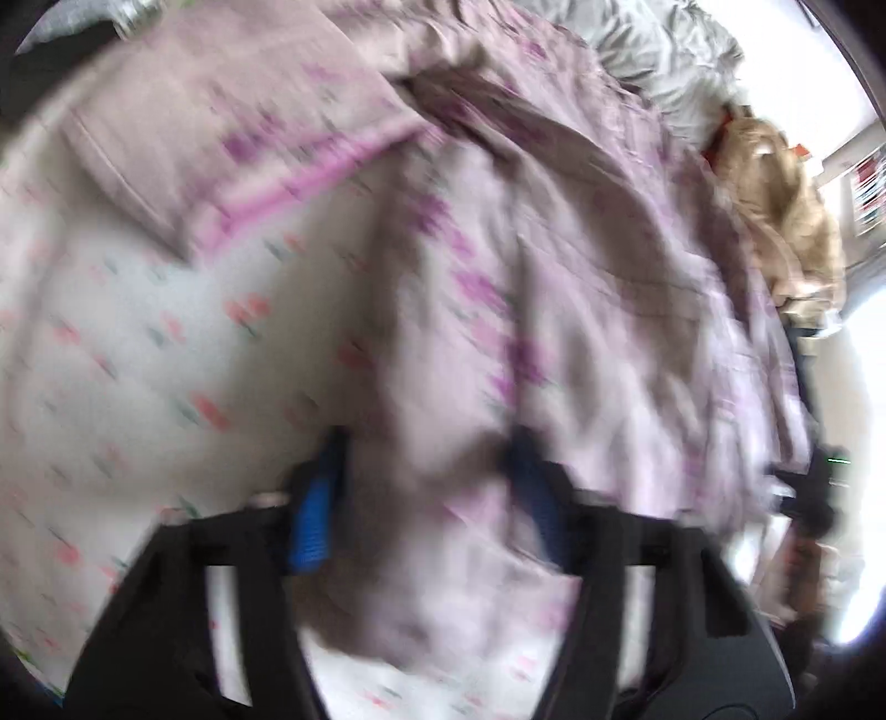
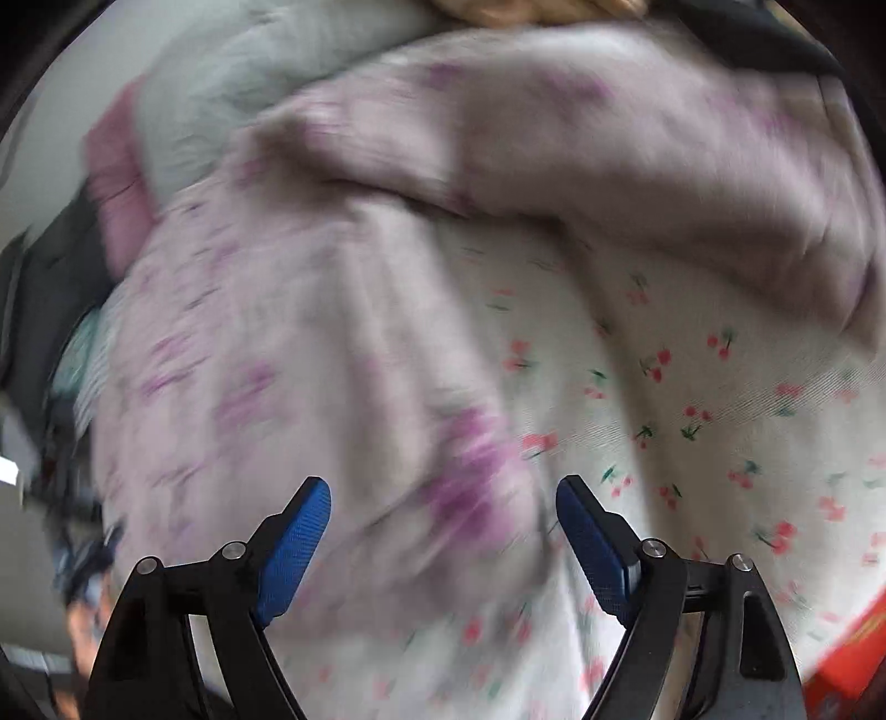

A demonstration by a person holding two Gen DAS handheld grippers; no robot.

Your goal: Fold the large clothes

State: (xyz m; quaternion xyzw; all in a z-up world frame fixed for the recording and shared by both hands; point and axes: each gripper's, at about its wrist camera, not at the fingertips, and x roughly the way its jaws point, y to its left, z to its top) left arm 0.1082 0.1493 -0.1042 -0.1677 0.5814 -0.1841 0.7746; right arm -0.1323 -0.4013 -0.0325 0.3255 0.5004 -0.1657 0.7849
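A large lilac garment (image 1: 581,288) with purple flower print lies crumpled across a white bed sheet (image 1: 138,354) printed with small red cherries. My left gripper (image 1: 429,482) points down at it, its blue pads standing apart with a bunched fold of the garment between them; the picture is blurred. In the right wrist view the same lilac garment (image 2: 288,343) covers the left and top, with the bed sheet (image 2: 692,387) bare to the right. My right gripper (image 2: 443,493) hovers open over the garment's edge, nothing pinched between its fingers.
A grey duvet (image 1: 653,50) is heaped at the far side, with a tan furry thing (image 1: 786,188) beside it. A pink cloth (image 2: 116,177) and the grey duvet (image 2: 232,72) lie at the upper left. A red box (image 2: 853,653) sits at the lower right edge.
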